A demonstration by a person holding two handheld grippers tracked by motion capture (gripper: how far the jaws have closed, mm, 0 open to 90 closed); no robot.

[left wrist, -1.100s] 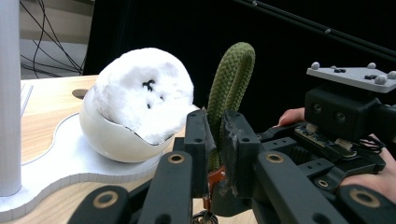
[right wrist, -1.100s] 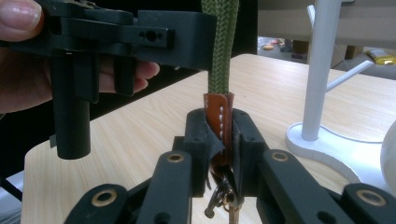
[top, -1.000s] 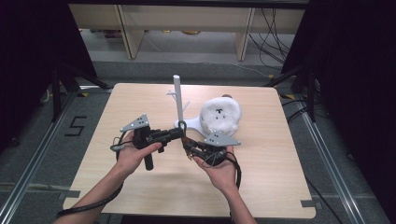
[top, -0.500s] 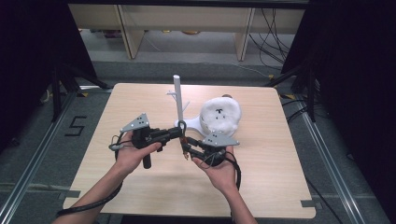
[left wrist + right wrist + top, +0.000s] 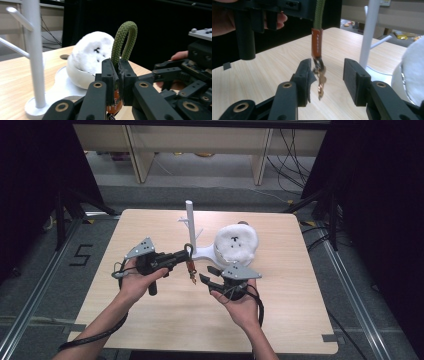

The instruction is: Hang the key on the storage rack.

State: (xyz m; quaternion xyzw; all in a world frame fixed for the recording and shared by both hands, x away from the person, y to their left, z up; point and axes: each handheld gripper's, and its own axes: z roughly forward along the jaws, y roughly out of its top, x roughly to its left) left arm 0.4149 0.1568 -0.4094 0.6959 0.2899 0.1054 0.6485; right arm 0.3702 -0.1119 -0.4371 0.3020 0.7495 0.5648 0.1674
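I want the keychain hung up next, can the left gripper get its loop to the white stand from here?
Probably yes: the left gripper holds the loop upright, and the stand rises just beyond, nothing between them.

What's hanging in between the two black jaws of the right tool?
In the right gripper view, the key of the keychain dangles between the right tool's jaws, which have just been opening. The left tool holds its green rope loop.
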